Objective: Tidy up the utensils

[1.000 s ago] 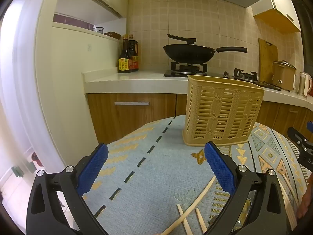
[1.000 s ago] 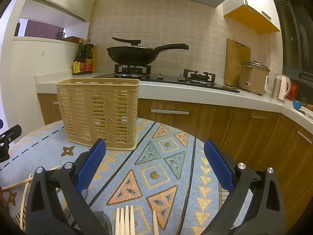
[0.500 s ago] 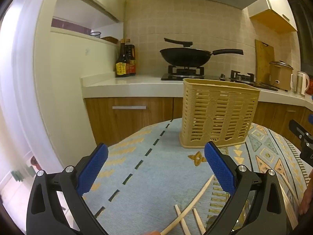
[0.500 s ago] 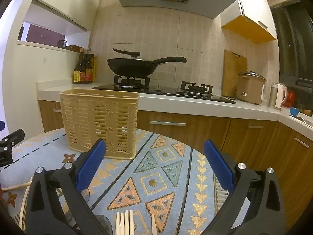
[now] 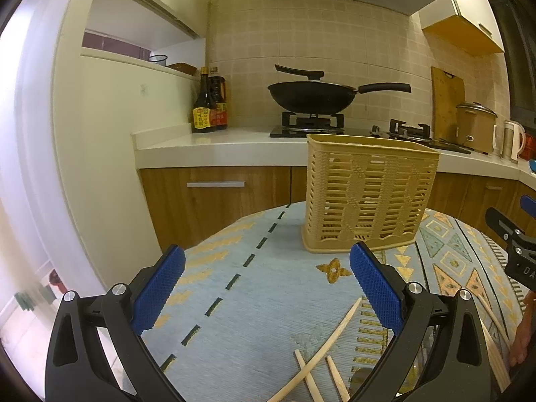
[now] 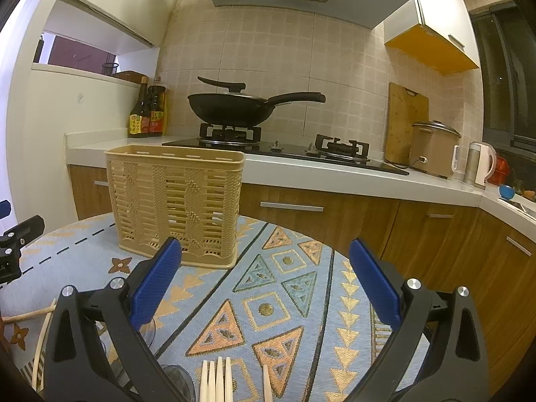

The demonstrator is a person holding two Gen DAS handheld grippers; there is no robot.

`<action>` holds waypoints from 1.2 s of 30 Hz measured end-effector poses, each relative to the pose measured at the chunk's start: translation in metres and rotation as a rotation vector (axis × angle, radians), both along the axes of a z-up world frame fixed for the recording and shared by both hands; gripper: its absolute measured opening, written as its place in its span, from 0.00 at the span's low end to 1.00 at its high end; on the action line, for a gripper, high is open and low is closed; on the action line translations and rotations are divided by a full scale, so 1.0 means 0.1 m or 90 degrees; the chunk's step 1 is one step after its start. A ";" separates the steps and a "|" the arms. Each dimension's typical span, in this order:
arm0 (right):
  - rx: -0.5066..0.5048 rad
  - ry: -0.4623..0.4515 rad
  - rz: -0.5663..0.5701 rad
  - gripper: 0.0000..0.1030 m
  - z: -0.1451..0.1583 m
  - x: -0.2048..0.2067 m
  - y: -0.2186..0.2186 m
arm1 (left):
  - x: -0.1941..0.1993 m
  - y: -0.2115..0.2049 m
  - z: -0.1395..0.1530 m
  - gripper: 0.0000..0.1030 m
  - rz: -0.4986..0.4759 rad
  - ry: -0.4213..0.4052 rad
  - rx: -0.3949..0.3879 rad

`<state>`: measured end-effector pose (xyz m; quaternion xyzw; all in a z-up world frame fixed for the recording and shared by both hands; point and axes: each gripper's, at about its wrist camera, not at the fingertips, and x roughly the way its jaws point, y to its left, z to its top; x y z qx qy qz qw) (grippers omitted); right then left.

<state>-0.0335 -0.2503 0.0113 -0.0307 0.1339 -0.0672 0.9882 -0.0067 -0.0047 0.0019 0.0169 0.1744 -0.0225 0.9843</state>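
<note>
A tan slatted utensil basket (image 5: 368, 197) stands upright on a round table with a patterned blue cloth (image 5: 261, 305); it also shows in the right wrist view (image 6: 176, 206). Wooden chopsticks (image 5: 321, 358) lie loose on the cloth just below my left gripper (image 5: 268, 291), which is open and empty. More chopsticks (image 6: 216, 383) lie side by side under my right gripper (image 6: 264, 284), also open and empty. Both grippers hover above the cloth, short of the basket.
A kitchen counter (image 6: 335, 174) runs behind the table, with a black wok (image 6: 234, 107) on the stove, sauce bottles (image 5: 209, 105), a cutting board (image 6: 407, 124), a rice cooker (image 6: 433, 147) and a kettle (image 6: 480, 164). A dark glass (image 6: 177, 382) stands by the right gripper.
Both grippers have risen and tilted up slightly, so the basket sits lower in each view. Both stay open and empty.
</note>
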 end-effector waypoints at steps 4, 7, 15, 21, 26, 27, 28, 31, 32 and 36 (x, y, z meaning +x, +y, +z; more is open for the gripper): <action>0.001 0.002 0.001 0.92 0.00 0.00 -0.01 | 0.01 -0.02 -0.02 0.93 0.001 0.001 0.001; 0.001 0.004 0.004 0.92 -0.01 0.01 0.00 | 0.00 -0.02 -0.02 0.93 0.002 0.001 -0.001; 0.000 0.008 0.007 0.92 -0.03 0.02 0.01 | -0.01 -0.05 -0.02 0.93 0.001 0.001 0.003; 0.003 0.012 0.006 0.92 -0.02 0.03 0.00 | -0.03 -0.08 -0.02 0.93 0.001 -0.001 0.005; 0.002 0.014 0.006 0.92 -0.02 0.04 0.00 | 0.04 -0.03 -0.02 0.93 0.000 0.001 0.005; 0.002 0.013 0.006 0.92 -0.03 0.04 0.00 | 0.03 -0.03 -0.02 0.93 0.000 0.001 0.005; 0.002 0.013 0.006 0.92 -0.03 0.04 0.00 | 0.03 -0.03 -0.02 0.93 0.001 0.001 0.005; 0.002 0.013 0.007 0.92 -0.03 0.04 0.00 | 0.04 -0.02 -0.03 0.93 0.002 0.001 0.004; 0.002 0.013 0.007 0.92 -0.03 0.04 0.00 | 0.04 -0.02 -0.03 0.93 0.002 0.001 0.003; 0.002 0.013 0.006 0.92 -0.03 0.04 0.01 | 0.05 -0.02 -0.03 0.93 0.003 0.002 0.004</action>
